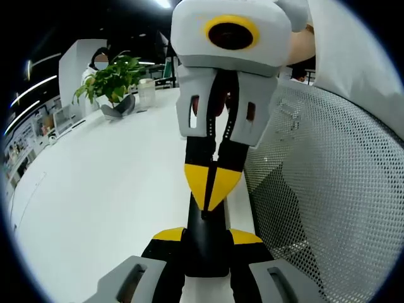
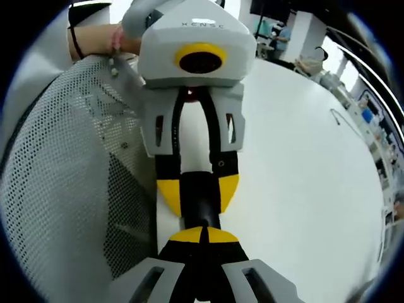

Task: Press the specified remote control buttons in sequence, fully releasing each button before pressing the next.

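A black remote control point(image 1: 205, 252) lies lengthwise between the yellow-tipped jaws of my left gripper point(image 1: 206, 237), which is shut on its sides just above the white table point(image 1: 95, 208). My right gripper point(image 1: 211, 189) comes in from the far side with its yellow tips closed together, and their point sits on the remote's top face near its far end. In the right gripper view my right gripper point(image 2: 205, 235) is shut at the bottom, its tips on the remote point(image 2: 201, 208). Facing it, the left gripper point(image 2: 199, 189) clamps the remote. The buttons are hidden.
A grey mesh chair back point(image 1: 328, 189) stands close along the table's edge, also the chair back point(image 2: 69, 164). A potted green plant point(image 1: 112, 79) and a clear jar point(image 1: 146, 93) stand at the far end, with a person behind. A hand with a wristband point(image 2: 104, 38) holds the left gripper.
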Demonstrator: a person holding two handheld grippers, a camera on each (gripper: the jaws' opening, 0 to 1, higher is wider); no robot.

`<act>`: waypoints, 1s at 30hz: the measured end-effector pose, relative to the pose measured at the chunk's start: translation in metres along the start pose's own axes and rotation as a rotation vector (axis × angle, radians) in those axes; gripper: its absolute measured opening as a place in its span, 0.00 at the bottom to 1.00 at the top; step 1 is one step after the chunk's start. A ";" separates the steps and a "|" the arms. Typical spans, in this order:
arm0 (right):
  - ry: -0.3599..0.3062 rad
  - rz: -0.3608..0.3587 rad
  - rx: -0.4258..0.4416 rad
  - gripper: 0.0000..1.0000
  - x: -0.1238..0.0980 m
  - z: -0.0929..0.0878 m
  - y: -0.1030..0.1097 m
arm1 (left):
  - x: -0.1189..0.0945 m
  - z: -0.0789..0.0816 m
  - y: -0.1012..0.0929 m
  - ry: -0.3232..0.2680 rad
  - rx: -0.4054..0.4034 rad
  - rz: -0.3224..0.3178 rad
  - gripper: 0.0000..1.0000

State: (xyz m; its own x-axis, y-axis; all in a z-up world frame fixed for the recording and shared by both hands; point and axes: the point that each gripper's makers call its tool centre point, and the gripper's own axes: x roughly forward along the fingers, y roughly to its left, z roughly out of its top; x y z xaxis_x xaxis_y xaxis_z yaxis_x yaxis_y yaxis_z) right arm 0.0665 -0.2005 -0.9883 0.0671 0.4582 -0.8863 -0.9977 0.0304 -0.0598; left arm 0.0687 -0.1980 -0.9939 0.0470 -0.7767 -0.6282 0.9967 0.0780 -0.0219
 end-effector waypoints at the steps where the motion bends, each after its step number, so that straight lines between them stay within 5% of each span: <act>1: 0.001 0.003 0.004 0.00 0.000 0.000 -0.001 | 0.000 0.000 0.000 0.000 -0.001 0.000 0.25; 6: 0.005 0.038 0.027 0.00 0.000 0.000 -0.001 | 0.000 0.001 0.000 -0.002 0.002 -0.001 0.25; 13: 0.044 -0.038 -0.082 0.00 0.002 0.001 0.000 | -0.001 0.000 -0.001 0.012 0.007 0.001 0.25; 18: -0.006 -0.032 0.013 0.00 0.000 0.001 -0.002 | -0.001 -0.001 -0.001 0.009 0.005 0.003 0.25; 30: -0.016 -0.012 -0.017 0.00 0.001 0.008 0.000 | -0.001 0.001 0.000 0.008 0.000 0.009 0.25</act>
State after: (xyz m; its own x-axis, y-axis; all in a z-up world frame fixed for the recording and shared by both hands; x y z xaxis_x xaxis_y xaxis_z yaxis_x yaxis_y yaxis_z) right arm 0.0670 -0.1929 -0.9855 0.0793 0.4722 -0.8779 -0.9967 0.0208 -0.0789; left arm 0.0687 -0.1978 -0.9923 0.0558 -0.7708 -0.6346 0.9963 0.0851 -0.0156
